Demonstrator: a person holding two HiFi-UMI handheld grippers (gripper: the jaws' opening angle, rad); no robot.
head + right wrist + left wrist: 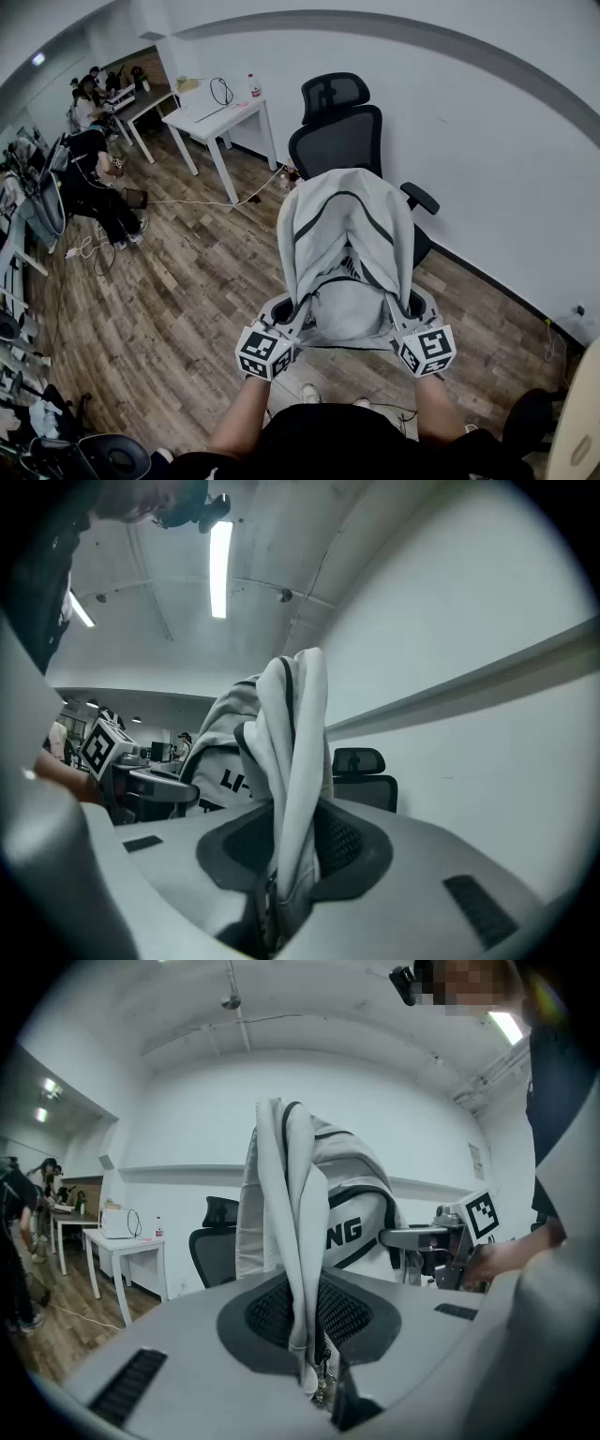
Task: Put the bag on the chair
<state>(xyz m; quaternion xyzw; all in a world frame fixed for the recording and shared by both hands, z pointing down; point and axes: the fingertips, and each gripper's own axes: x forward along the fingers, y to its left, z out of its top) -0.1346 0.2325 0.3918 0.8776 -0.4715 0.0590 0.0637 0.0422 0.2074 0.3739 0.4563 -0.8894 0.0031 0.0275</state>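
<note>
Office room: wood-plank floor [187,281], white wall behind black mesh office chair [337,122]. Grey backpack [347,244] held upright just before chair's backrest, covering seat; cannot tell whether it rests on seat. Left gripper [314,1382] clamped on fabric fold at backpack's left edge. Right gripper [277,902] pinches fabric fold at backpack's right edge. White desk [220,117] left of chair, bottle [253,86] on it. Seated person [94,178] farther left of chair.

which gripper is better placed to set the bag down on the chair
Neither clearly: the left gripper and right gripper both have jaws shut on the sides of the grey bag, which hangs centred before the black chair. Lowering with both together looks best.
</note>
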